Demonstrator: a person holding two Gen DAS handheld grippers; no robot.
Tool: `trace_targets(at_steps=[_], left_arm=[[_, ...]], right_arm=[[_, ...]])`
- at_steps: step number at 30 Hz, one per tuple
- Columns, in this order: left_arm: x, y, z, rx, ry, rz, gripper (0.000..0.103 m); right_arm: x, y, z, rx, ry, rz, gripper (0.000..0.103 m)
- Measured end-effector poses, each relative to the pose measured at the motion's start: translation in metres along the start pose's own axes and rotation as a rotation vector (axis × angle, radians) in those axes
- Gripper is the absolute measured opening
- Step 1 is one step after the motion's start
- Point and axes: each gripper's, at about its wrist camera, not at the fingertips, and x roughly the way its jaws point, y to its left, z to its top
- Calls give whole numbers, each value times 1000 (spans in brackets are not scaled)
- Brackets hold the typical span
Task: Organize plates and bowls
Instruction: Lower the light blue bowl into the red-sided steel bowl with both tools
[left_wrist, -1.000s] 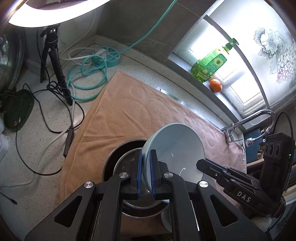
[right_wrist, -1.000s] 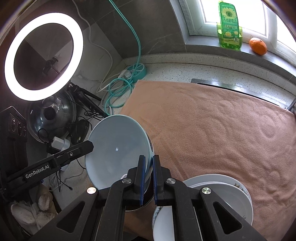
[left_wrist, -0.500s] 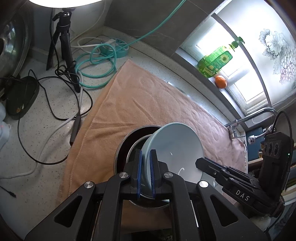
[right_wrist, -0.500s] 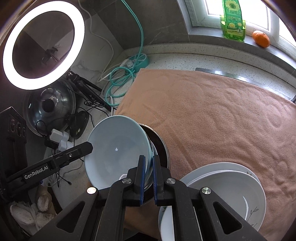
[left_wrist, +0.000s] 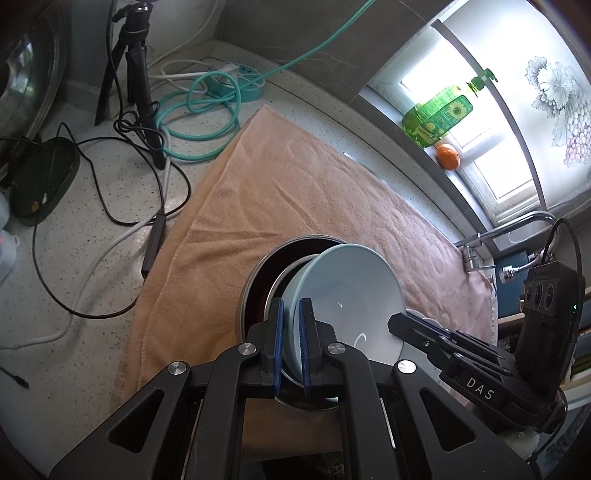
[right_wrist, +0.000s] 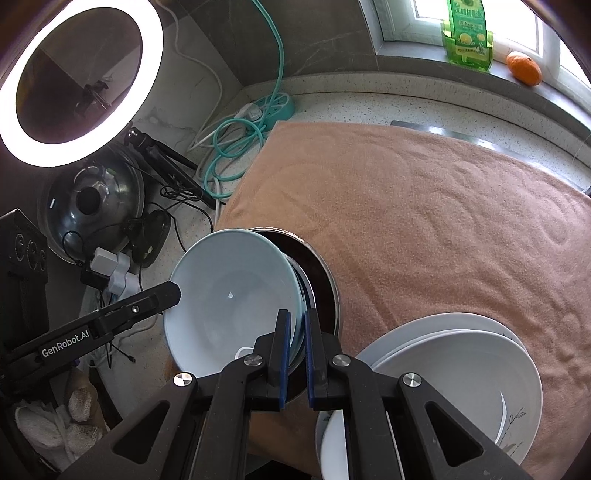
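A pale blue bowl (left_wrist: 351, 291) (right_wrist: 229, 295) hangs tilted between my two grippers, its lower edge down inside a steel-rimmed dark bowl (left_wrist: 266, 266) (right_wrist: 319, 269) on the peach towel (left_wrist: 295, 192). My left gripper (left_wrist: 291, 332) is shut on the bowl's near rim. My right gripper (right_wrist: 296, 343) is shut on the opposite rim. Each gripper also shows in the other's view, the right gripper (left_wrist: 402, 325) and the left gripper (right_wrist: 173, 291) reaching over the bowl's rim. A stack of white plates (right_wrist: 461, 369) lies on the towel to the right of the bowls.
Left of the towel the speckled counter holds a tripod (left_wrist: 136, 74), black cables (left_wrist: 92, 229), a teal cord (left_wrist: 207, 110) and a steel pot lid (right_wrist: 92, 199). A ring light (right_wrist: 74, 74) stands above. A green bottle (left_wrist: 439, 114) and an orange (left_wrist: 448, 157) sit on the sill; a tap (left_wrist: 517, 229) is at the right.
Both grippers have sunk together with the blue bowl, which now sits lower against the steel-rimmed bowl. More of the white plates shows in the right wrist view.
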Motion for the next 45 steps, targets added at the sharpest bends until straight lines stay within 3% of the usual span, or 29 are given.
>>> trace_targets(at_steps=[35,45], left_arm=[[1,11,0,-28,9,-7,7],[-20,24,-5,-48,-46,-13,10]], right_arm=[[5,0,-1,-24,1,-22,9],[-19,-20,-5,63,-76,23,23]])
